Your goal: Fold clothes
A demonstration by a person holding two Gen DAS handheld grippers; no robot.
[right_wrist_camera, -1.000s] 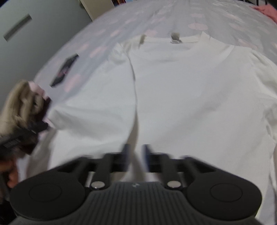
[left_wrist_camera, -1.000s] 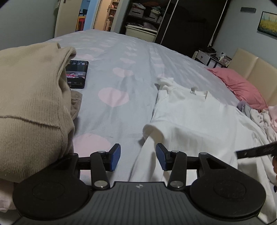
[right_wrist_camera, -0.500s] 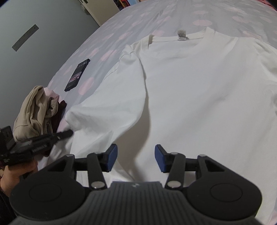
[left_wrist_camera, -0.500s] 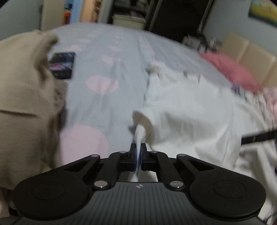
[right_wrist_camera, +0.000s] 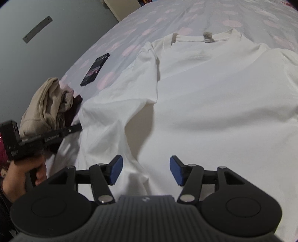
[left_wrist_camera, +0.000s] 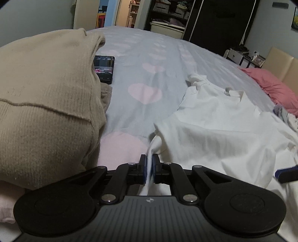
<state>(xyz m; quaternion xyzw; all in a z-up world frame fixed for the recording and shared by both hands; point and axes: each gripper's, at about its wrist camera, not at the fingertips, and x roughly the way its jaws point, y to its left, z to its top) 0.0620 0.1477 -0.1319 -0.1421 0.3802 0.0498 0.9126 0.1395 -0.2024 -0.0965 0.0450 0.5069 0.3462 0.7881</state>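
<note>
Pinching white cotton T-shirt (left_wrist_camera: 214, 130) sleeve edge, left gripper (left_wrist_camera: 149, 168) closed thinly; right gripper (right_wrist_camera: 145, 170) spread empty; fabric may slip.

Left tool (left_wrist_camera: 149, 168) and right tool (right_wrist_camera: 145, 172) look alike: black ribbed housing, two round black discs, black linkage arms with silver screws, blue finger pads (right_wrist_camera: 176, 172). A small white logo marks each housing. A hand (right_wrist_camera: 17, 176) grips a black handle.

This is a home bedroom: a wide bed (left_wrist_camera: 158, 61) with heart-pattern sheet, a pink pillow (left_wrist_camera: 275, 87), a padded headboard (left_wrist_camera: 279, 61), and shelves (left_wrist_camera: 167, 11) with clothes.
</note>
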